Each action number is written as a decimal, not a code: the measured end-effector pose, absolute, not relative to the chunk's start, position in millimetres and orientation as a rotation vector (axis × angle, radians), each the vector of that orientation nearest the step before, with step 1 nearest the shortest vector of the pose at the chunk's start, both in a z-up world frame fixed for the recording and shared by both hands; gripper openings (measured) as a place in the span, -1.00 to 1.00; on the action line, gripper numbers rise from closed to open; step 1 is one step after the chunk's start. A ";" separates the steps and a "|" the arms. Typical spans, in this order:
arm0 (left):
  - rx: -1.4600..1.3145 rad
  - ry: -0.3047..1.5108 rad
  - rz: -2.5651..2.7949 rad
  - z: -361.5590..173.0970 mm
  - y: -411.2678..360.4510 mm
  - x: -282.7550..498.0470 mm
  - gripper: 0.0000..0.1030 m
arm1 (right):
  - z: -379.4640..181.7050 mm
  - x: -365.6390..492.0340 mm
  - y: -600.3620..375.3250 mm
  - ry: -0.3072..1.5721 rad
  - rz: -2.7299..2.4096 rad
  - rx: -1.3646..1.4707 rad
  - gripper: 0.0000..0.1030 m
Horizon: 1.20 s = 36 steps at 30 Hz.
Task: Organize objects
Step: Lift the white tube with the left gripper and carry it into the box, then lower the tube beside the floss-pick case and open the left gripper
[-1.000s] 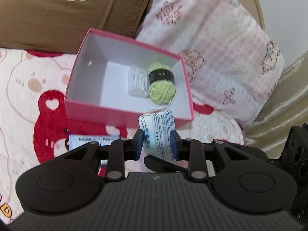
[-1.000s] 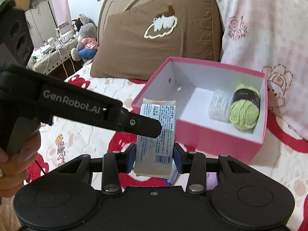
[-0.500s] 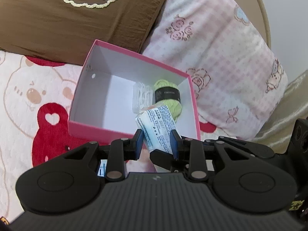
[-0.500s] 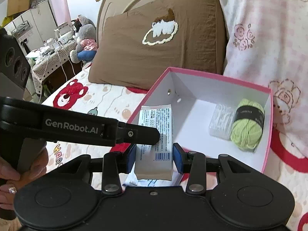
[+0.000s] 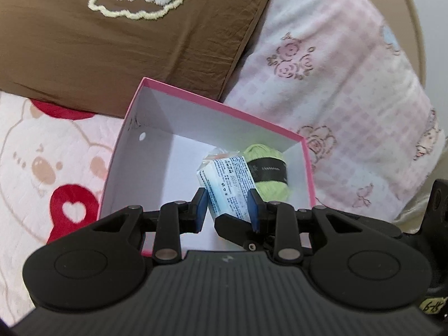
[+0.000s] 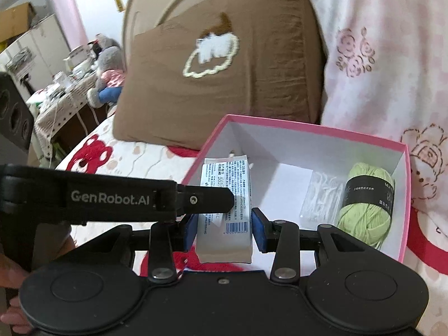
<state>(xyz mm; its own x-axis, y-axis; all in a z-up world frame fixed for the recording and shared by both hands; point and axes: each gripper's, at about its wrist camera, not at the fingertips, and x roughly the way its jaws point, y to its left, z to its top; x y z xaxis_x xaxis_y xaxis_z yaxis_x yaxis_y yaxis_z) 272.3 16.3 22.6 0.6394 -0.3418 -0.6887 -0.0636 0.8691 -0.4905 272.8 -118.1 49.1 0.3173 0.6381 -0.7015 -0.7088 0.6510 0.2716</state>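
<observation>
Tissue packet [image 6: 224, 210] clamped upright between the pads of the right gripper [image 6: 224, 225], long axis toward 12 o'clock, poised over the near-left rim of the pink box [image 6: 308, 128]. Left gripper [image 5: 227, 210] appears to pinch the same packet from the other side. Yarn ball [image 6: 366, 204] and clear bag [image 6: 322, 196] fill the box's 3 o'clock end; free floor lies at 12 o'clock, just ahead.

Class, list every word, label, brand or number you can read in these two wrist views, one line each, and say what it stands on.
"GenRobot.AI": on the side of the left gripper, seen from the right wrist view.
White packet held in the right gripper: printed text and a barcode, too small to read.
Black band on the green yarn ball: pale print, too blurred to read.
Yellow sticker at the left view's lower right corner: handwritten marks, unclear.
</observation>
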 end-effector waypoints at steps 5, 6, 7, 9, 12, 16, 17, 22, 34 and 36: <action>-0.509 0.918 -0.159 -4.6 12.6 314.1 -0.45 | 22.8 308.1 -108.7 0.939 0.857 -0.064 -0.12; -0.517 0.931 -0.156 -11.0 12.8 321.7 -0.45 | 17.5 314.7 -106.9 0.949 0.846 -0.061 -0.12; -0.522 0.940 -0.156 -16.5 12.7 327.7 -0.45 | 11.9 321.4 -105.0 0.960 0.838 -0.060 -0.12; -0.520 0.955 -0.149 -27.5 11.1 341.5 -0.45 | 1.2 334.4 -100.7 0.987 0.823 -0.062 -0.12; -0.500 0.975 -0.141 -39.6 6.7 356.4 -0.45 | -13.9 350.8 -94.6 1.023 0.811 -0.070 -0.12; -0.489 0.998 -0.142 -53.2 3.4 371.5 -0.45 | -31.4 365.0 -88.0 1.061 0.793 -0.081 -0.11; -0.493 1.002 -0.140 -56.3 3.7 375.0 -0.45 | -34.9 366.8 -86.3 1.065 0.788 -0.090 -0.09; -0.513 1.014 -0.146 -66.0 6.8 388.9 -0.45 | -46.1 377.0 -78.9 1.099 0.775 -0.097 -0.05; -0.527 1.021 -0.135 -76.1 14.9 401.2 -0.43 | -52.5 391.1 -62.8 1.120 0.756 -0.123 -0.04; -0.536 1.010 -0.128 -76.5 15.0 400.3 -0.43 | -53.0 391.5 -62.8 1.121 0.757 -0.125 -0.04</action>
<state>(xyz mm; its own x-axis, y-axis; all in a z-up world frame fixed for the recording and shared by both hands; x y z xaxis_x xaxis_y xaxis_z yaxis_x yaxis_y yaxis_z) 400.3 15.0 -76.5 0.5361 -0.3438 -0.7710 -0.1402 0.8644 -0.4829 391.5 -62.8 -53.0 0.2177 0.4849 -0.8471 -0.6048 0.7482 0.2728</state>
